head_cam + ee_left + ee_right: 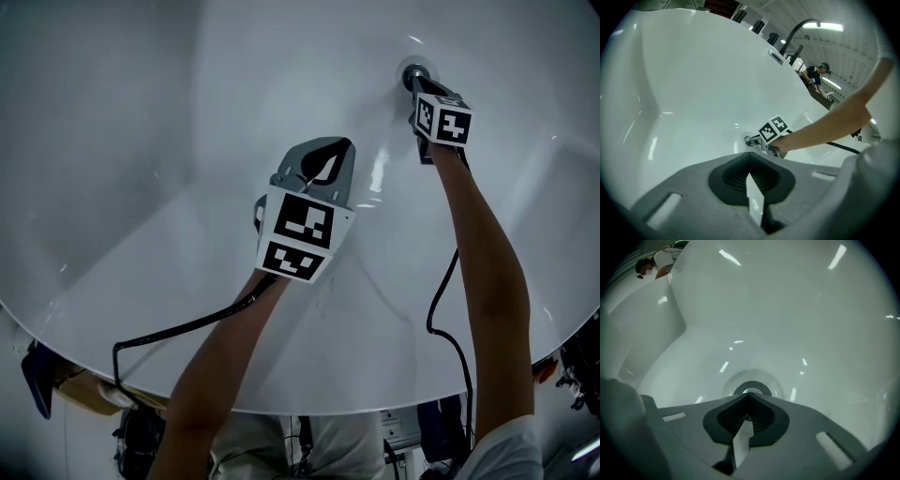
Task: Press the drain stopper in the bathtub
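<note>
The bathtub [141, 141] is wide and white, and its smooth walls curve up on all sides. Its near rim runs as an arc across the bottom of the head view. The floor of the tub is bare around both grippers, so there is free room to the left and toward the near rim.

The drain stopper [413, 72] lies in the tub floor at the far right, inside a shallow round hollow. The right gripper [413, 82] points down on it with an outstretched arm. In the right gripper view the jaws are pressed together with nothing between them, and their joined tips stand at the near edge of the dark ring of the stopper [750, 388]. Whether the tips really touch it cannot be told.

The left gripper [339, 148] hangs above the middle of the floor, well apart from the stopper. Its jaws are also together and empty.

From the left gripper view a dark curved faucet [797, 30] stands on the far rim, and a person [815, 75] is in the room behind it. A black cable [187, 328] runs from each gripper back over the near rim. Nothing lies between the right gripper and the stopper.
</note>
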`<state>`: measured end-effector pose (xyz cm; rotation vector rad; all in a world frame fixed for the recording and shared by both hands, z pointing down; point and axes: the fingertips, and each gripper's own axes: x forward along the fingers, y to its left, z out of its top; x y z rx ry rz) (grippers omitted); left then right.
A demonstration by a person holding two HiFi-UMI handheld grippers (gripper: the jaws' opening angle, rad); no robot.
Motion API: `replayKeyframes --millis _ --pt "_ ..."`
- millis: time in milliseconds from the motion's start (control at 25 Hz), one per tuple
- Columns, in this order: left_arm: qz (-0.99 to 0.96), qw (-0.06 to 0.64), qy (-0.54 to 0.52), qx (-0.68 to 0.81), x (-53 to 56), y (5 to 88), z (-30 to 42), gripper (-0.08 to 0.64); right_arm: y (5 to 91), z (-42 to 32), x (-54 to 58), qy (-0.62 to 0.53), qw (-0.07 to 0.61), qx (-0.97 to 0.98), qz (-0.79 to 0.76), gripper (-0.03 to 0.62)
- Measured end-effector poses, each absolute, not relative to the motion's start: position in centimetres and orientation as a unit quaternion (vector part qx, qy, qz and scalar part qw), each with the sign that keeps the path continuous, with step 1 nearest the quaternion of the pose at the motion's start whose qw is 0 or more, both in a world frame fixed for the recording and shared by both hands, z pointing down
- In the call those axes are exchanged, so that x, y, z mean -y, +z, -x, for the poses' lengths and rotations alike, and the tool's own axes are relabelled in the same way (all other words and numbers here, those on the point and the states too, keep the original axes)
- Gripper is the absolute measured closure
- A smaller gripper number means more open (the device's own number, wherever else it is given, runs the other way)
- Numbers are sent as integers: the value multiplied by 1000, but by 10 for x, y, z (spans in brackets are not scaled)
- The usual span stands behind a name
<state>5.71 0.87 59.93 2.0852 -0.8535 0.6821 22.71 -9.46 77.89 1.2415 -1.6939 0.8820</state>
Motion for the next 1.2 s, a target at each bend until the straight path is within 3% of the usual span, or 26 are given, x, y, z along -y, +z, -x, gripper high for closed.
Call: replayKeyframes --millis 400,1200 --pt "-819 388 264 331 -11 597 -60 560 791 -231 87 359 456 655 -484 597" --pt "-823 374 259 340 -10 544 -53 560 725 -222 65 360 400 642 -546 589"
